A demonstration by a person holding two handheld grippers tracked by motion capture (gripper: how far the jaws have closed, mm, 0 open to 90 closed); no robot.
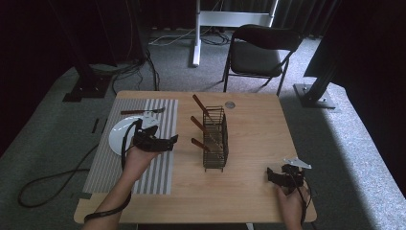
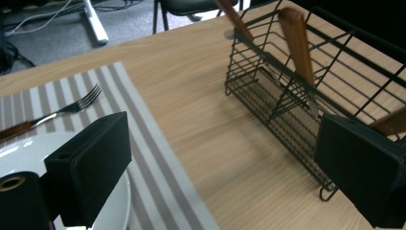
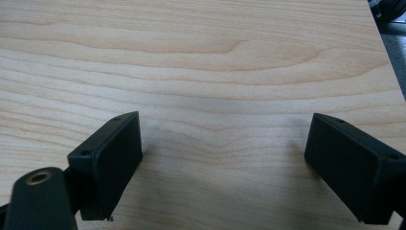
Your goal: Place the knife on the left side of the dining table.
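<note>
Fingers on both grippers stand wide apart with nothing between them. Going by size: the table (image 1: 253,143) carries a striped mat (image 1: 163,177) at its left, a wire rack (image 1: 215,139) near the middle, a white plate (image 1: 117,136) on the mat, and a fork (image 1: 143,111) lying on the mat just beyond the plate. Three wooden-handled pieces stand tilted in the rack; one handle (image 2: 297,43) leans close ahead of the left gripper (image 1: 165,142), which hangs over the mat's right edge and faces the rack. The right gripper (image 1: 277,176) waits over bare wood near the right front corner, well apart from everything. I judge the step to be a reach for cutlery in the rack. Next, the left gripper should close in on a handle and pinch it above the wire.
</note>
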